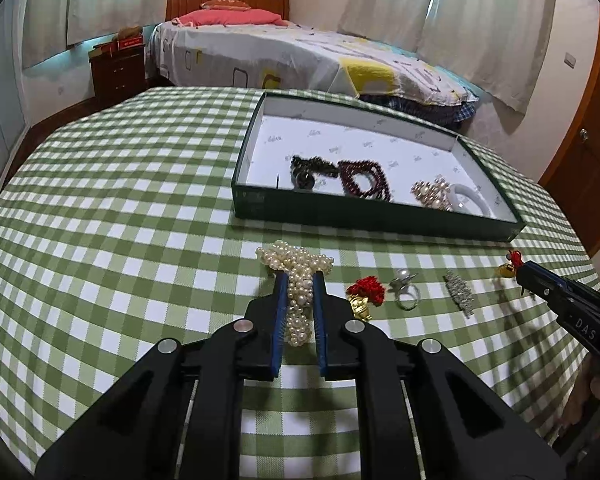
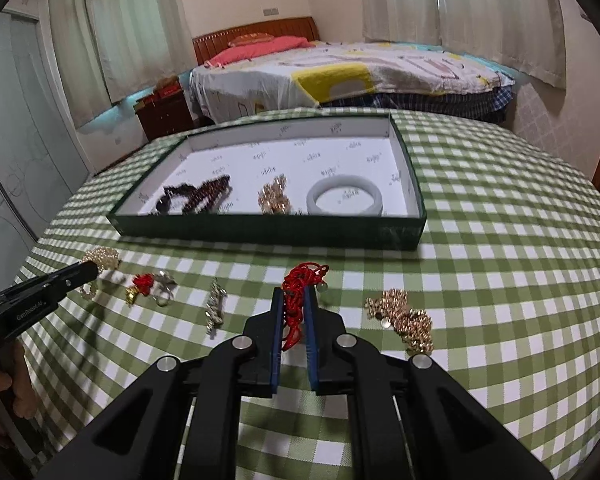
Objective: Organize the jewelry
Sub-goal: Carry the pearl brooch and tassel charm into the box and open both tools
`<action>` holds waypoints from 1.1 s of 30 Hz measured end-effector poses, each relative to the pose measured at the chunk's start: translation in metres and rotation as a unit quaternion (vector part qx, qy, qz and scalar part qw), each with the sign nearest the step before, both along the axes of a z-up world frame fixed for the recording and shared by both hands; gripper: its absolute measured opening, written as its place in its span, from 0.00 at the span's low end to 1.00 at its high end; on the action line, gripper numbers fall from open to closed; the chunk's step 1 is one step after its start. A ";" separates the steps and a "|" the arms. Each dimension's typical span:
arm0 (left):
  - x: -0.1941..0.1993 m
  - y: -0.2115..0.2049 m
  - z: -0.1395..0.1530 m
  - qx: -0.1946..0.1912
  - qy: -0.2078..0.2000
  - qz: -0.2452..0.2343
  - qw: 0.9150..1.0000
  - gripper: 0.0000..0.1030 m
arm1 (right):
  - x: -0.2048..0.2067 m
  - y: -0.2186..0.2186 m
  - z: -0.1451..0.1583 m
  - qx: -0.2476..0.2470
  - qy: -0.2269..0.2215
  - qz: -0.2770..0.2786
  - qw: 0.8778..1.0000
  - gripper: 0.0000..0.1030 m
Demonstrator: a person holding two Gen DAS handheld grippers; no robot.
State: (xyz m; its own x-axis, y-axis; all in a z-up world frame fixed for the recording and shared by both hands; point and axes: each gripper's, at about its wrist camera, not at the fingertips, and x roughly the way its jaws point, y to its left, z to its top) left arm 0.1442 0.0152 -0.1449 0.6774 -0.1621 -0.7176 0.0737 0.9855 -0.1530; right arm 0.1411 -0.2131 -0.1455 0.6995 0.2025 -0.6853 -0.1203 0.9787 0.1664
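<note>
My left gripper [image 1: 299, 278] is shut on a white pearl bracelet [image 1: 296, 266] just above the checked cloth, in front of the green tray [image 1: 340, 216]. My right gripper [image 2: 293, 294] is shut on a red cord charm [image 2: 300, 280] near the cloth; it also shows in the left wrist view [image 1: 518, 268]. The tray [image 2: 268, 230] holds dark bead strands [image 2: 196, 196], a gold-pearl cluster [image 2: 274, 198] and a white bangle [image 2: 344, 200]. On the cloth lie a red-and-gold charm [image 1: 364, 294], a ring [image 1: 406, 288], a silver brooch [image 1: 458, 290] and a gold bead bracelet [image 2: 404, 318].
The round table with the green checked cloth [image 1: 120, 220] fills the foreground. Behind it stand a bed [image 1: 284, 52], a dark nightstand [image 1: 118, 72] and curtains. A wooden door [image 1: 592, 168] is at the right.
</note>
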 end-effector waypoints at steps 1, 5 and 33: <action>-0.001 0.000 0.003 -0.001 -0.004 -0.001 1.000 0.12 | -0.001 0.000 0.003 0.001 -0.004 0.000 1.000 0.10; -0.006 -0.003 0.020 -0.007 -0.024 -0.004 1.000 0.12 | -0.004 -0.002 0.018 0.010 -0.023 0.001 1.000 0.10; 0.148 -0.020 0.044 -0.006 -0.047 -0.007 0.999 0.12 | 0.123 -0.025 0.058 0.004 -0.098 -0.024 0.995 0.10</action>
State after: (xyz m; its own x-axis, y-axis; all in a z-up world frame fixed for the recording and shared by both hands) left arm 0.2925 -0.0044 -0.1006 0.7397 -0.1813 -0.6480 0.1032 0.9822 -0.1570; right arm 0.2646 -0.2381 -0.0870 0.8287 0.1694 -0.5334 -0.1035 0.9831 0.1513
